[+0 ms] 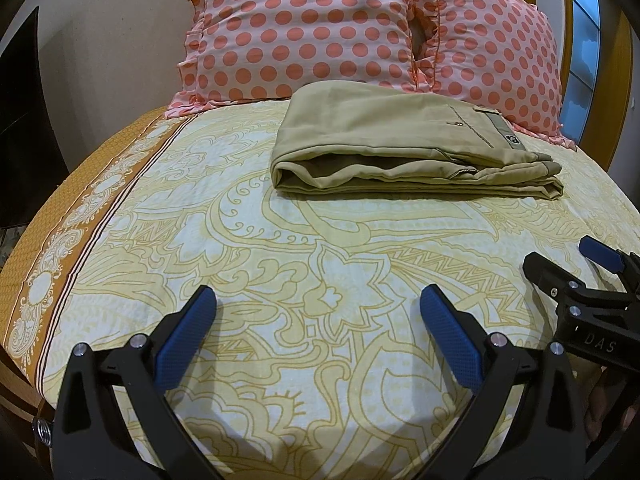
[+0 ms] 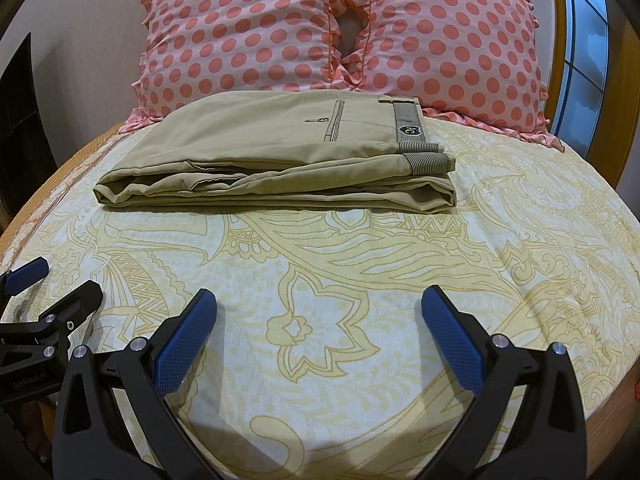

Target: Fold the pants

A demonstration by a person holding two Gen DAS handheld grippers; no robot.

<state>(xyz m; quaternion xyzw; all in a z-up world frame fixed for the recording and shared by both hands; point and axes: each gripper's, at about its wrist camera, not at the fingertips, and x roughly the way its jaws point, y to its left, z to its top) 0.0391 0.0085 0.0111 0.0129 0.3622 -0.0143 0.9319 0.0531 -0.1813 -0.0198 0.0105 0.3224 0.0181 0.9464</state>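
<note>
My left tool (image 1: pixel 318 300) and right tool (image 2: pixel 319 300) both gape wide, holding nothing, side by side over the bed (image 2: pixel 360 264) toward its near edge. Well apart from them, the pants (image 2: pixel 280 152) lie folded flat toward the far edge, just before two pillows (image 2: pixel 240 28)

Both wrists low, facing pillows (image 1: pixel 304 28) (shared)

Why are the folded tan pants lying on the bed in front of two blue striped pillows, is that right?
Not quite: the folded tan cotton pants do lie on the yellow patterned bedsheet, but the two pillows are pink with coral polka dots, not blue striped. The right wrist view shows it.
</note>
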